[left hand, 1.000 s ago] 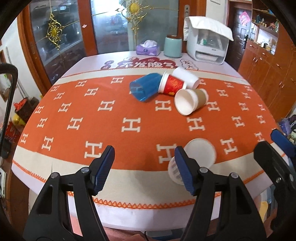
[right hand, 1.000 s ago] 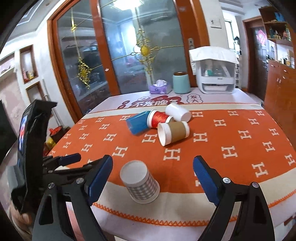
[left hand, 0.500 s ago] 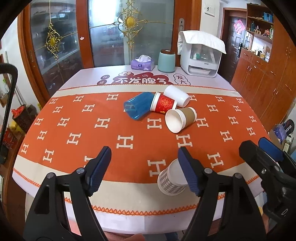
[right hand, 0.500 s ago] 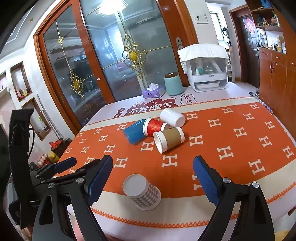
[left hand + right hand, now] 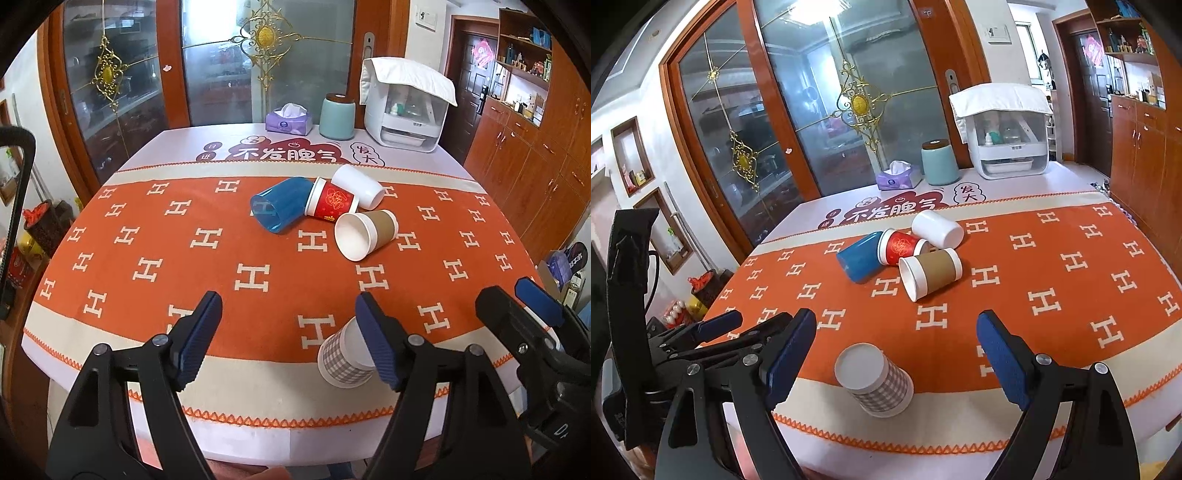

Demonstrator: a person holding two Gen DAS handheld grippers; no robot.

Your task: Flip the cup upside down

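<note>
Leftmost, the left hand-held gripper (image 5: 288, 334) hangs over the near edge of the desk (image 5: 122, 280) with its blue pads spread wide and nothing between them. Just right of it, the checked paper cup (image 5: 875, 380) stands upside down on the pale border of the orange cloth, its white base up and its mouth on the cloth; in the left wrist view the right pad hides part of it. The right hand-held gripper (image 5: 895, 352) is likewise spread apart and empty, its pads on either side of the cup but clear of it. Farther back, near the middle of the desk, four cups lie on their sides, touching: a blue cup (image 5: 282, 208), a red cup (image 5: 330, 201), a white cup (image 5: 360, 184) and a brown-sleeved cup (image 5: 365, 232). At the far edge stand a tissue box (image 5: 288, 120), a teal canister (image 5: 337, 116) and a white appliance (image 5: 406, 109).
</note>
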